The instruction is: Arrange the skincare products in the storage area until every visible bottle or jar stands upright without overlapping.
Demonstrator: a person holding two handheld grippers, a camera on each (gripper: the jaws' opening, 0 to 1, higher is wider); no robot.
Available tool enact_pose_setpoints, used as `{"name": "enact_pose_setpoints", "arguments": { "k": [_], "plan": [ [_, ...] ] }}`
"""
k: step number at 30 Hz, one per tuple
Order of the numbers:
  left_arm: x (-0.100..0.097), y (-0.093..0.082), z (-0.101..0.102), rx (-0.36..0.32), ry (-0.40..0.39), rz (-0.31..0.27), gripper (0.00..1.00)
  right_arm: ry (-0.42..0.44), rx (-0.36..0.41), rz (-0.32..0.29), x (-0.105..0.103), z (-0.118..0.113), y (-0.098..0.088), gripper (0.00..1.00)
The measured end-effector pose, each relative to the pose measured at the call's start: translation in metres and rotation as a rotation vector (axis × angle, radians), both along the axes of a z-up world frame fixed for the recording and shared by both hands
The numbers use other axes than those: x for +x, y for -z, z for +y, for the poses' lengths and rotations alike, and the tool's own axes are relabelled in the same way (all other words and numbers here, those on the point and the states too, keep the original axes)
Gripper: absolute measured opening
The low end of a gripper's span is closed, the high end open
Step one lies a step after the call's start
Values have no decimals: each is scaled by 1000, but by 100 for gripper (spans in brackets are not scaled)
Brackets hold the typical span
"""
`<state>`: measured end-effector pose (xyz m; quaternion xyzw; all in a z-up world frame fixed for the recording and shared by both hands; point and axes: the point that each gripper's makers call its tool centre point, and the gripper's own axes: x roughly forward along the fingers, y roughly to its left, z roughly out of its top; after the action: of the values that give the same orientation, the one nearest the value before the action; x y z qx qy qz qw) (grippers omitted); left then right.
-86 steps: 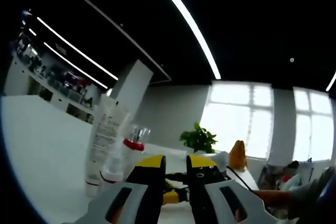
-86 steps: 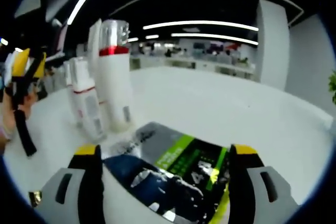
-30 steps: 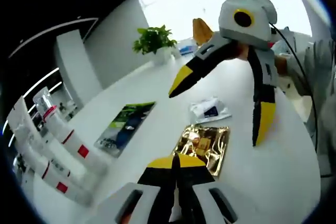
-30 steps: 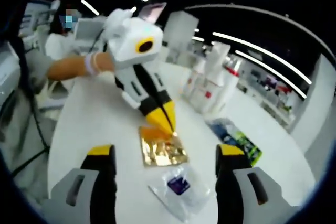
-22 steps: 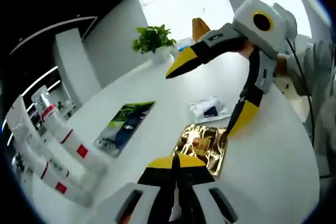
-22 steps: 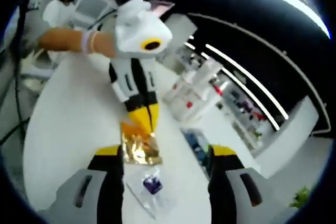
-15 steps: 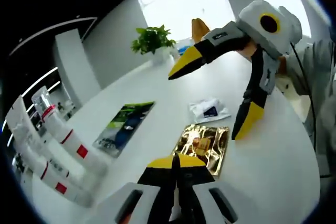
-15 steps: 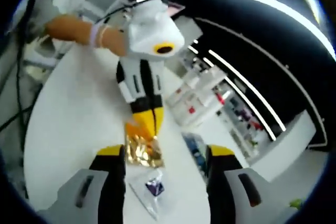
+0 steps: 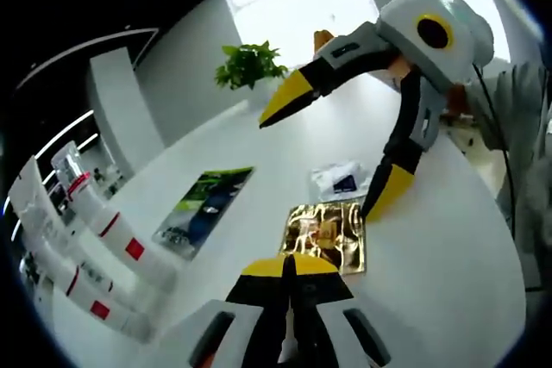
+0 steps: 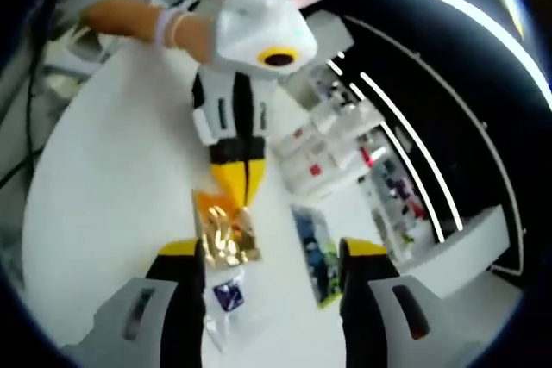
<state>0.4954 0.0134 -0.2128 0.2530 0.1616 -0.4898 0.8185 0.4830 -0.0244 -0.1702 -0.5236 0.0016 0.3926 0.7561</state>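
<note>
A gold foil sachet (image 9: 324,235) lies flat on the white table (image 9: 431,282). My left gripper (image 9: 291,266) is shut, its yellow tips at the sachet's near edge. In the right gripper view the left gripper (image 10: 240,187) points down at the gold sachet (image 10: 222,232). My right gripper (image 9: 326,157) is wide open, and its lower fingertip (image 9: 379,200) rests at the sachet's far right corner. Its own jaws (image 10: 272,252) frame the sachet with nothing held. White tubes with red bands (image 9: 108,230) stand leaning in a group at the left, and the same tubes (image 10: 310,154) stand beyond the left gripper.
A clear sachet with a blue label (image 9: 343,180) lies behind the gold one. A green and black flat packet (image 9: 207,202) lies toward the tubes. A potted plant (image 9: 250,64) stands at the far edge. A person's hand (image 10: 142,19) holds the left gripper.
The right gripper has dropped its lower jaw onto the gold sachet's corner, and the sachet has turned slightly. The left gripper stays shut in place. The right view has tilted.
</note>
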Motion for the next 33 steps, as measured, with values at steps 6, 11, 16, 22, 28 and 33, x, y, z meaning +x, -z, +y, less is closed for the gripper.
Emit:
{"name": "enact_pose_setpoints", "arguments": {
  "k": [6,11,16,22,28,33],
  "plan": [
    [-1,0,0,2,1,-4,0,-11,-52,-109,-4,7,-7,54],
    [-2,0,1,1,1,-3,0,-15,-73,-134,-3,11,-7,48],
    [-3,0,1,-2,1,1,0,-16,-87,-150,-1,13,-3,39],
    [-4,-1,1,-6,1,5,0,-17,-165,-156,2,13,7,26],
    [-3,-1,1,-6,1,4,0,1,-216,-138,4,12,17,4],
    [-4,-1,1,-39,-25,45,0,20,-264,-129,3,8,24,1]
  ]
}}
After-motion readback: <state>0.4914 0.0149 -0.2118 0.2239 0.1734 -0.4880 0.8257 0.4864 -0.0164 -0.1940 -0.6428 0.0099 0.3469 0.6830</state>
